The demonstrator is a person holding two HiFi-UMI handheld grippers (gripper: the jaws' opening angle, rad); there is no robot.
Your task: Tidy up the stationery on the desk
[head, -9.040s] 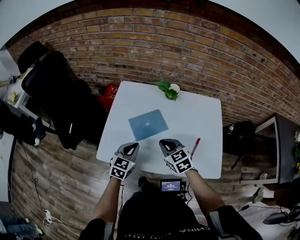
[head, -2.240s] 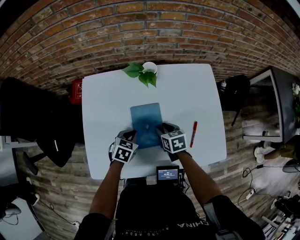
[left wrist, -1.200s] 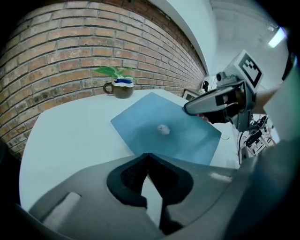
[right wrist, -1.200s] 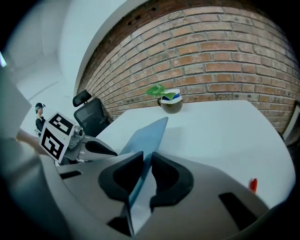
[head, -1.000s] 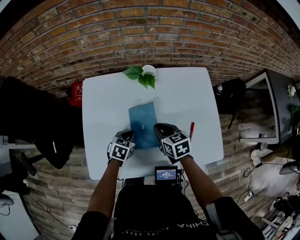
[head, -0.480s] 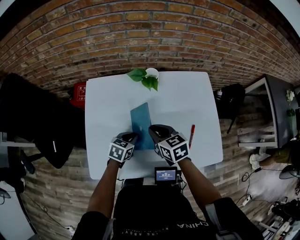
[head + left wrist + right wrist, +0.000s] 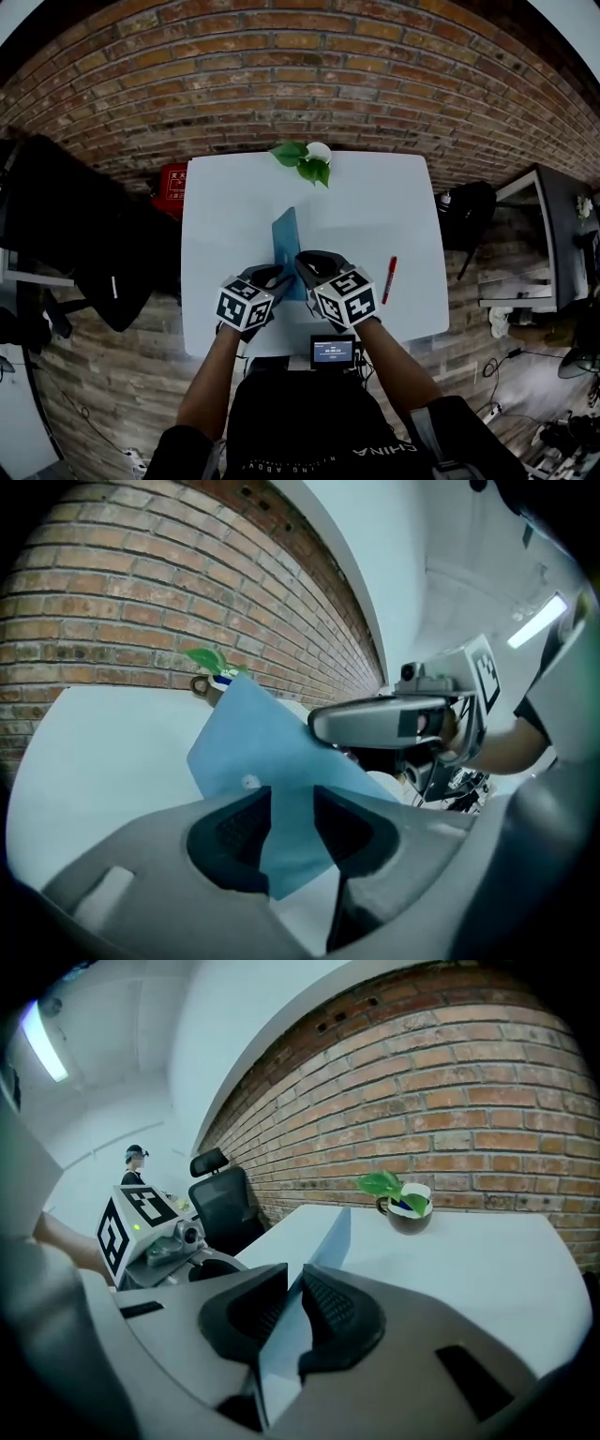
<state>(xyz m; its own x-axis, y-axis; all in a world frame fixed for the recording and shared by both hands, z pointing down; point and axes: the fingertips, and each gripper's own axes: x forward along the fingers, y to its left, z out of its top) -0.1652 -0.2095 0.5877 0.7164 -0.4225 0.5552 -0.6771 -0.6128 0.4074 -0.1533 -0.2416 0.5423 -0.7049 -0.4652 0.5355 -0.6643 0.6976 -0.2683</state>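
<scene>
A thin blue notebook [image 7: 285, 242] stands tilted up on its edge over the white desk [image 7: 225, 211], its near end between both grippers. My right gripper [image 7: 307, 266] is shut on the book's near edge [image 7: 323, 1246], which I see almost edge-on between its pads. My left gripper [image 7: 276, 277] is at the same end, and the blue cover [image 7: 272, 752] fills the narrow gap between its jaws. A red pen [image 7: 388, 279] lies flat on the desk to the right of the right gripper.
A small plant in a white cup [image 7: 313, 160] stands at the desk's far edge, against the brick wall. A black office chair [image 7: 84, 225] and a red box [image 7: 172, 178] are on the floor to the left. A small screen [image 7: 335, 352] sits at the desk's near edge.
The notebook lay flat on the desk; now it is raised on its edge, showing only a narrow blue strip. Both grippers have drawn closer together at its near end.
</scene>
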